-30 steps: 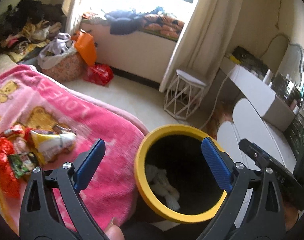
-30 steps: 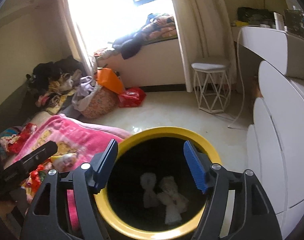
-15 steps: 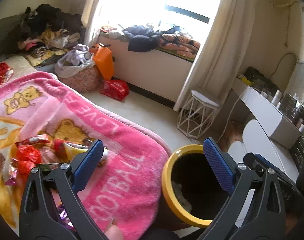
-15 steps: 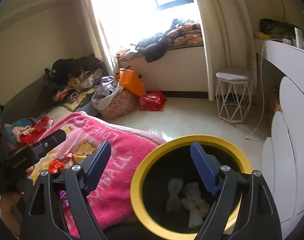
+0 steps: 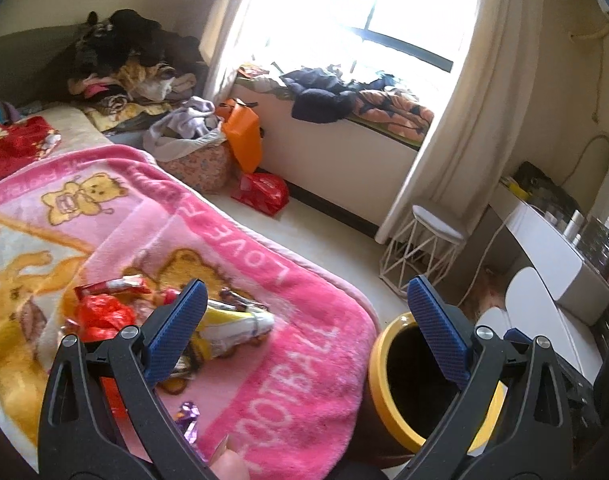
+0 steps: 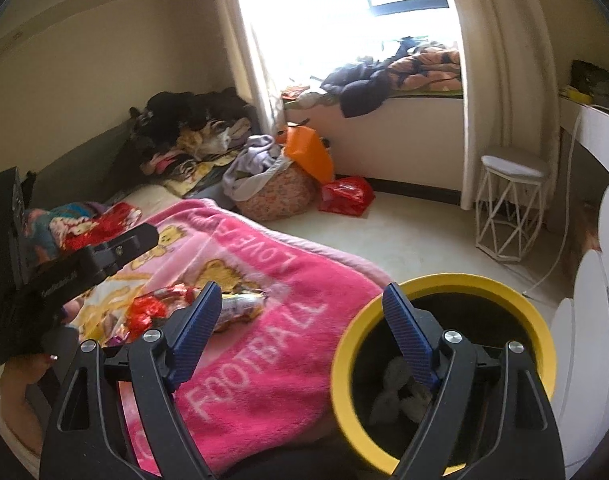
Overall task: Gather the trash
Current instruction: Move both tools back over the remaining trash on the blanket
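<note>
Standing wide apart, the blue-padded fingers (image 5: 176, 330) of the left gripper (image 5: 304, 328), gripping nothing, most likely readied for a fresh pick. Spreading just as wide, the right gripper (image 6: 300, 340), likewise carrying nothing.

Lying at lower left of the left wrist view, partly behind the left finger, a small heap of snack wrappers (image 5: 116, 312): a crumpled red wrapper (image 5: 102, 316), a yellow-and-white packet (image 5: 232, 326) beside it, a purple foil scrap (image 5: 188, 414) lower down near the bottom edge. Resting on a pink teddy-bear blanket (image 5: 264, 360) covering the bed, soft and yielding, so probably calling for a low, pinching approach. Showing the same heap (image 6: 160, 308) at centre left of the right wrist view, just past the left-hand finger, somewhat blurred.

Sitting at lower right in both views, hard against the blanket's edge, a yellow-rimmed trash bin (image 6: 540, 320) with a dark interior, presumably parked there to keep each drop short. Holding some whitish crumpled tissue (image 6: 396, 392) at its bottom already.

Filling the farther part of the frame, a pale floor, a white wire stool (image 5: 424, 256) by the curtain, a red plastic bag (image 5: 262, 192) and a laundry basket (image 5: 200, 160) under the window ledge, and clothes heaped at upper left.
</note>
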{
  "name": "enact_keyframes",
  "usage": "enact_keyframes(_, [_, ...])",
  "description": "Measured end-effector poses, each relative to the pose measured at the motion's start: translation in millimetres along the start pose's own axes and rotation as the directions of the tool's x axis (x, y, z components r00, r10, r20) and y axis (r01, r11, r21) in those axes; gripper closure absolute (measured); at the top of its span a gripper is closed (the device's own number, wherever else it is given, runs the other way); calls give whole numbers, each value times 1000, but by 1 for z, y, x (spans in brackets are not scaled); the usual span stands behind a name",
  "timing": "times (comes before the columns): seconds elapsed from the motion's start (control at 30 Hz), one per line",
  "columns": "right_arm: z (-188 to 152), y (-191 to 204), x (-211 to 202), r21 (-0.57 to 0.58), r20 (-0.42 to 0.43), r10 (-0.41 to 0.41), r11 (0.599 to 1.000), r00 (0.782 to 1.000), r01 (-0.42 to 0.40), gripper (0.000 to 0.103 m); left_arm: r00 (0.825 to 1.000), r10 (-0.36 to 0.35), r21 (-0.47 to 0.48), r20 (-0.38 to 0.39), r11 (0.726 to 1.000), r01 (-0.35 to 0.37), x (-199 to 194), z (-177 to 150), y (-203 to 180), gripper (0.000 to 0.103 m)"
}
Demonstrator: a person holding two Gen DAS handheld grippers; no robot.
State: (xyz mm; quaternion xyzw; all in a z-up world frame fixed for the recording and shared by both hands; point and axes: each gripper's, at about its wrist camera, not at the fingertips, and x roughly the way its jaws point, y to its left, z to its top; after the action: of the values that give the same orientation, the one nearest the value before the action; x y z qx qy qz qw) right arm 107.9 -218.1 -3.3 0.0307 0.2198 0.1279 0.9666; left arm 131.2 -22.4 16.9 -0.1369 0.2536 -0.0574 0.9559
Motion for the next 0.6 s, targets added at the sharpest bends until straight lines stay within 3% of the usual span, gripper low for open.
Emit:
enact_keyframes(0.07, [-1, 8, 3, -10, -5, 13, 1000, 1000, -13, 17, 1000, 11, -10, 3, 1000, -11, -2, 0, 7, 11])
enact_keyframes(0.6, [-17, 65, 41, -104, -118, 120, 986, 986, -133, 17, 991, 131, -110, 6, 985, -130, -14, 4, 78, 11])
